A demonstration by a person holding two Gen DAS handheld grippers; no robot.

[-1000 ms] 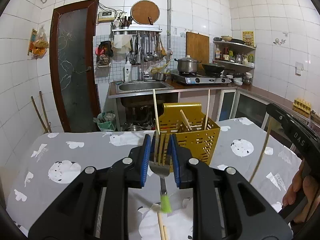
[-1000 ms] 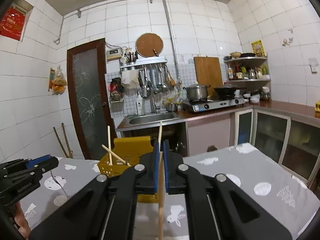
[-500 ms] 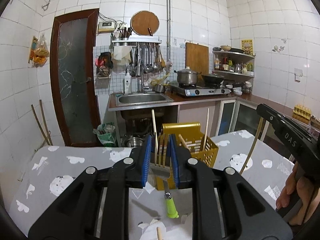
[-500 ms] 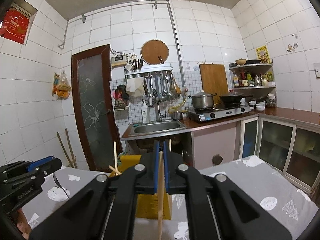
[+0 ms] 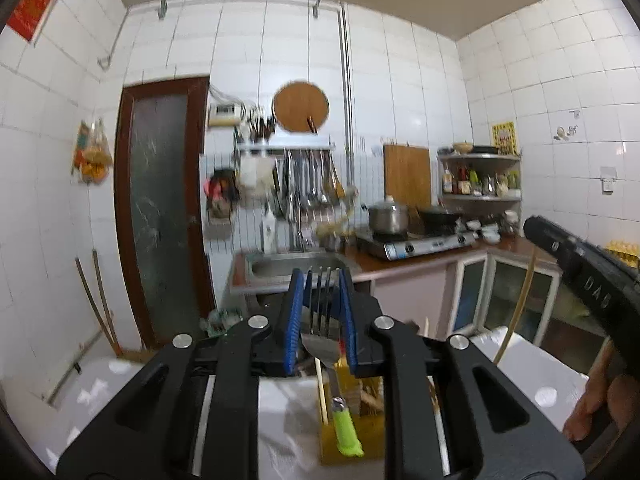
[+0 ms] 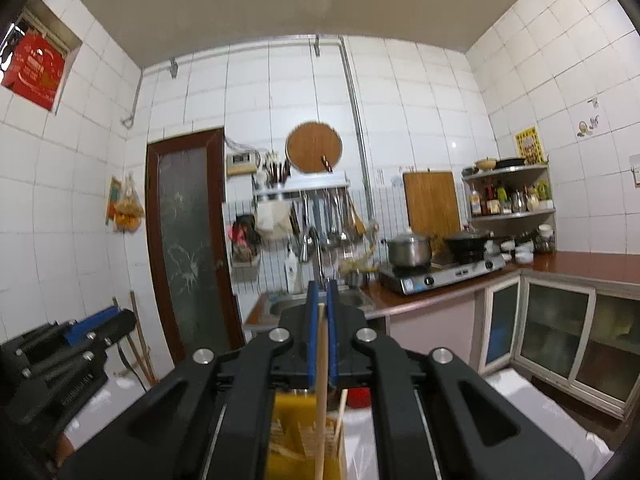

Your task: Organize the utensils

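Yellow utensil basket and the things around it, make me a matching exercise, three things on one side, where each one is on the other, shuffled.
Things:
1. metal fork with a green handle
2. pale wooden chopstick
3. yellow perforated utensil basket

Places:
A. below both grippers, on the table
B. clamped in the left gripper, tines up
C. clamped in the right gripper

Pairs: 1-B, 2-C, 3-A

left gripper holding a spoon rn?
No, the left gripper is shut on a fork, tines up between the blue pads, green handle hanging below.
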